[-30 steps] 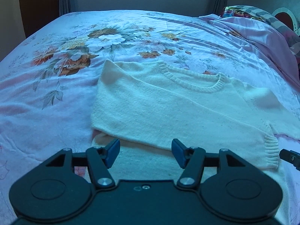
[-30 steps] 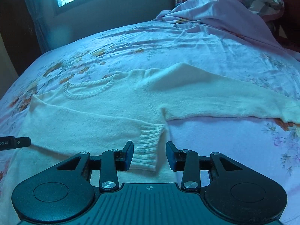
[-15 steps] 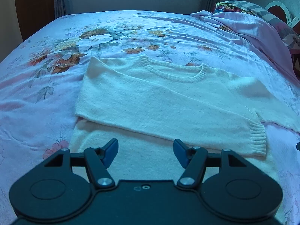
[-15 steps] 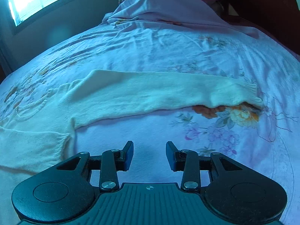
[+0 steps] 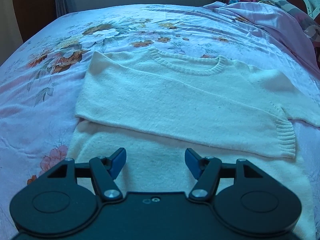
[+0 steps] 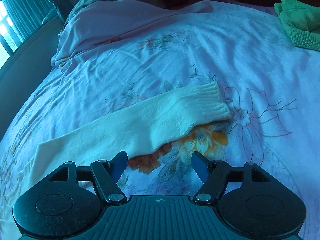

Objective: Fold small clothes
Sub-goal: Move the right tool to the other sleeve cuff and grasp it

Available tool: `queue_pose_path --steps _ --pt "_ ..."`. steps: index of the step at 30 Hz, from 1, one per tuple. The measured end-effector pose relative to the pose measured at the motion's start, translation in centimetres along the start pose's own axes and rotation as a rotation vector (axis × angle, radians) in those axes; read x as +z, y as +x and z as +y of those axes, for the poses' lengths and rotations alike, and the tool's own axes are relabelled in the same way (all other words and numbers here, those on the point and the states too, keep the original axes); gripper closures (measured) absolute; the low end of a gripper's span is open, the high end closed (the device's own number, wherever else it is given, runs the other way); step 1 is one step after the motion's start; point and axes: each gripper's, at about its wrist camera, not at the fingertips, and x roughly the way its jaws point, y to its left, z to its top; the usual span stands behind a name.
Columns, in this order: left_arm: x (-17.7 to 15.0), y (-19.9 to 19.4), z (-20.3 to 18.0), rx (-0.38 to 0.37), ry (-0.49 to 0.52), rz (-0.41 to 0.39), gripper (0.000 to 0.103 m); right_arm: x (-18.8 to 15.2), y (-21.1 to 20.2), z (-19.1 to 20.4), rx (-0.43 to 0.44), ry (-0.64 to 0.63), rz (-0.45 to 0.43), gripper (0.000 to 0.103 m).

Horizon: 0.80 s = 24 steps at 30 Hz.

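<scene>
Dim bluish daylight; fisheye-warped, right view blurred.

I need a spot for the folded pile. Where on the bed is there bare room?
Bare floral bedsheet lies left of the white knit sweater, and between its outstretched sleeve cuff and the green knit garment. The rumpled pink blanket crowds the head end.

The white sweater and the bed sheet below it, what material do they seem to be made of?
The white sweater looks like a soft knit, perhaps wool or acrylic: fuzzy matte surface, ribbed collar and cuff. The bed sheet looks like thin woven cloth, likely cotton or a blend: smooth, finely creased, with a printed flower pattern.
</scene>
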Motion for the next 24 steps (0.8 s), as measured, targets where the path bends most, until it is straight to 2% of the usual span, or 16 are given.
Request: queue_pose_path --steps 1,2,4,5,7,9,10,11,15,18,20,24 --pt "0.0 0.2 0.1 0.001 -0.003 0.003 0.041 0.3 0.3 -0.1 -0.015 0.004 -0.010 0.034" --pt "0.0 0.4 0.2 0.002 -0.006 0.005 0.041 0.5 0.6 -0.3 -0.034 0.011 -0.024 0.047" --pt "0.0 0.6 0.5 0.005 -0.013 0.004 0.041 0.9 1.3 -0.6 -0.071 0.016 -0.039 0.065" --pt "0.0 0.7 0.6 0.004 -0.014 0.004 0.040 1.0 1.7 -0.7 -0.080 0.017 -0.048 0.070" --pt "0.0 0.8 0.8 0.003 -0.012 0.003 0.040 1.4 2.4 -0.9 -0.086 0.036 -0.060 0.072" --pt "0.0 0.8 0.9 0.002 -0.006 0.002 0.040 2.0 2.8 -1.4 -0.063 0.087 -0.077 0.080" --pt "0.0 0.8 1.0 0.002 -0.004 0.001 0.040 2.3 3.0 -1.5 -0.056 0.098 -0.080 0.094" --pt "0.1 0.8 1.1 0.002 -0.004 0.000 0.040 2.5 3.2 -1.5 -0.049 0.104 -0.077 0.101" --pt "0.2 0.9 1.4 -0.003 -0.018 -0.004 0.040 2.9 3.3 -0.5 -0.029 0.100 -0.099 0.101" --pt "0.5 0.8 1.8 -0.012 -0.030 -0.008 0.040 2.7 2.0 2.8 0.042 0.024 -0.152 0.101" --pt "0.8 0.7 2.2 -0.014 -0.042 -0.014 0.040 2.2 1.0 6.3 0.122 -0.054 -0.167 0.101" --pt "1.3 0.1 3.4 -0.006 -0.069 -0.038 0.041 -1.3 -1.5 15.3 0.360 -0.226 -0.145 0.101"
